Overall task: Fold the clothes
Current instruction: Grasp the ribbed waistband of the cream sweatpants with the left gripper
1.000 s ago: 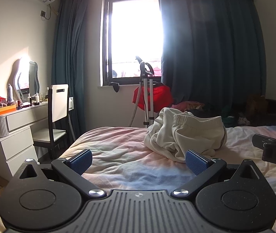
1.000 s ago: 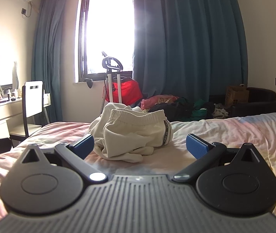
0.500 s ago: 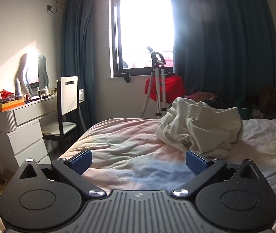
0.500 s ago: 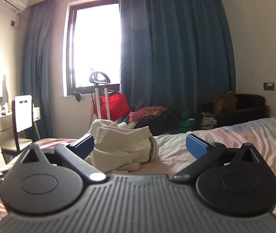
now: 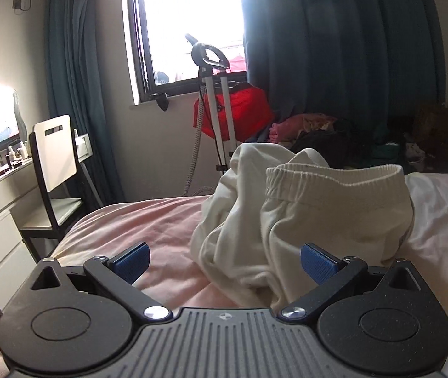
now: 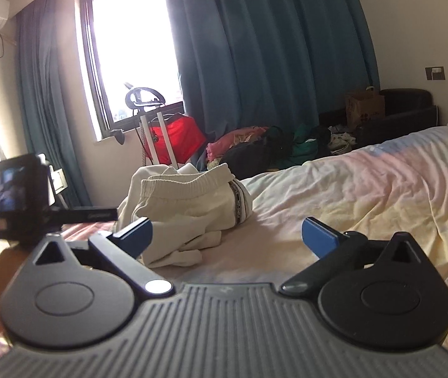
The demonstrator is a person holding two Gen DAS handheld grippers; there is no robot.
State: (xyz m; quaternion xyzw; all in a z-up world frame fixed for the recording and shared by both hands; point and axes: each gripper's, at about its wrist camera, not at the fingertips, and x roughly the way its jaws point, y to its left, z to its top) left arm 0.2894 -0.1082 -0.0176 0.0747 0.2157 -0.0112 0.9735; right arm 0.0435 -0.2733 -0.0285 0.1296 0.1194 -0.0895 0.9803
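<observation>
Sunlit window, teal curtains, white chair, bed.

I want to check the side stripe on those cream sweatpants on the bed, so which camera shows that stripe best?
The right wrist view. There the patterned stripe runs down the right side of the cream sweatpants, in plain sight. In the left wrist view the sweatpants loom larger, waistband up, but the stripe does not show.
</observation>
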